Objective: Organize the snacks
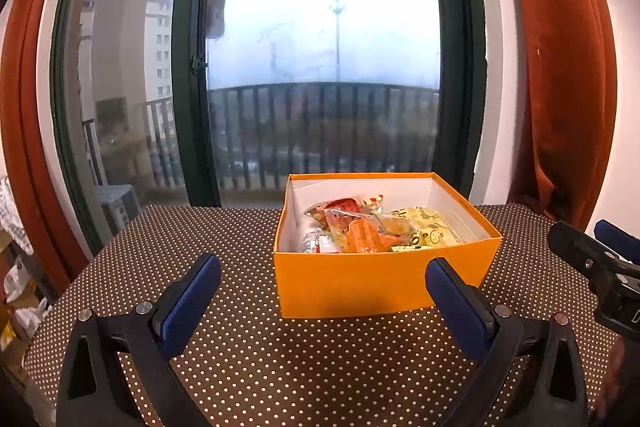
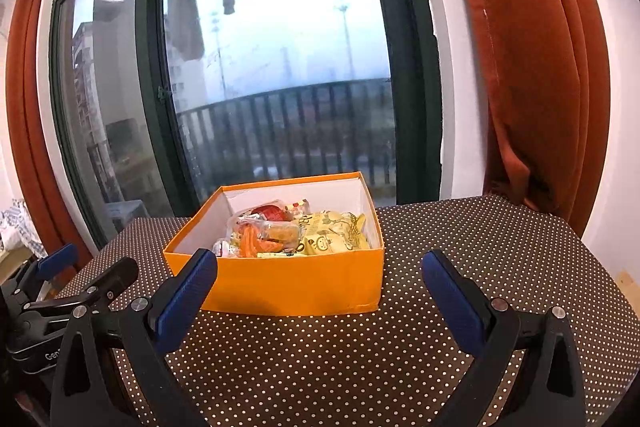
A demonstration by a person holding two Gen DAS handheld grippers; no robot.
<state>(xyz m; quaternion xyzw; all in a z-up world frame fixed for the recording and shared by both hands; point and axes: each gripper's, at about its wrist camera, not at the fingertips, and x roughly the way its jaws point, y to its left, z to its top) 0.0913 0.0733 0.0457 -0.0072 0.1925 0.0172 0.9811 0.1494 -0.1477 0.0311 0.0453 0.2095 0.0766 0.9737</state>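
Here, the snacks [image 1: 372,231] are half hidden by the orange box [image 1: 360,283], while the left gripper [image 1: 322,287] and right gripper [image 2: 320,281] are held spread wide, empty.

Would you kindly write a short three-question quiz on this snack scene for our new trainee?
1. True or false: the orange box has its lid on.
2. Which lies on the box's right side: (a) yellow packets, (b) a red-topped pack?
3. Are the jaws of the left gripper and the right gripper holding anything?

Key: 1 false; 2 a; 3 no, both open and empty above the dotted tablecloth.
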